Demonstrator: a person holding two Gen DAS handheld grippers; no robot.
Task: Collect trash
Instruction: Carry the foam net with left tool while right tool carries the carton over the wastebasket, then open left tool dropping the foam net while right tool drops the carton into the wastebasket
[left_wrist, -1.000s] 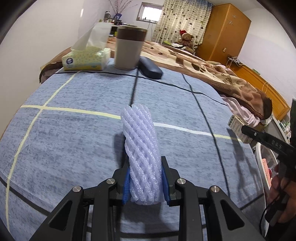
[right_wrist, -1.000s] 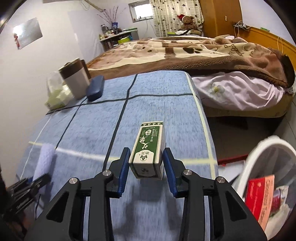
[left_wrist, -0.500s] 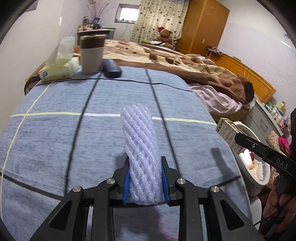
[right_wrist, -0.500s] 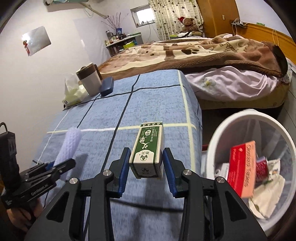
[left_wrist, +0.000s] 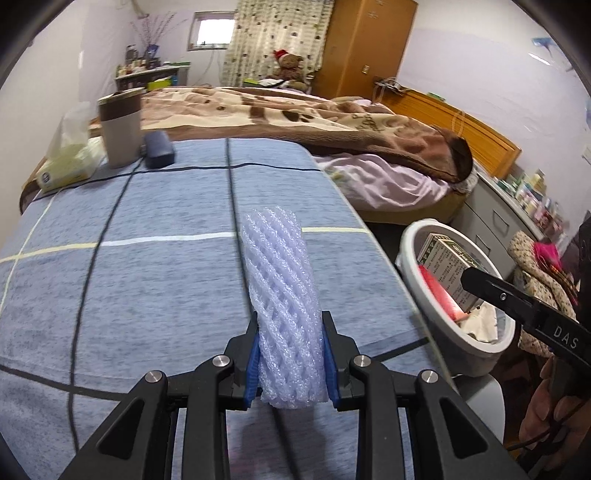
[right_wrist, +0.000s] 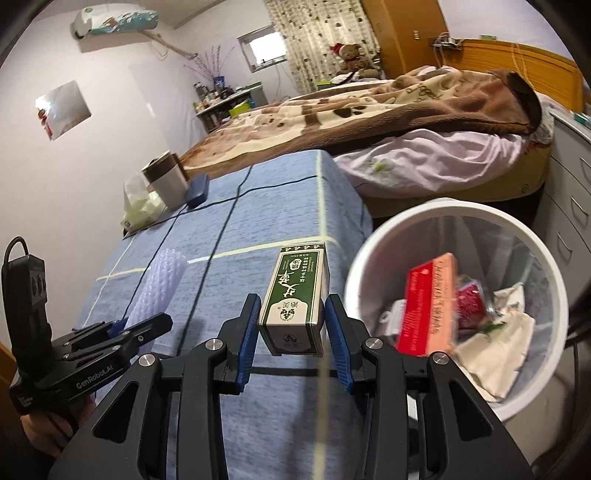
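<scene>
— Foam netting, what grips it?
— Left gripper clamps the foam sleeve, long axis running forward past its fingers. Right gripper pinches the green carton, likewise pointing ahead.
— Progress?
— White bin, just right, already holds trash; both pieces remain undropped.

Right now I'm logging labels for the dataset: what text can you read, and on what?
"GenRobot.AI": left gripper body.
"DAS": right gripper's finger; the rest is cut off.
Green box: Chinese characters, too blurred to read.
Red box in the bin: print blurred.
</scene>
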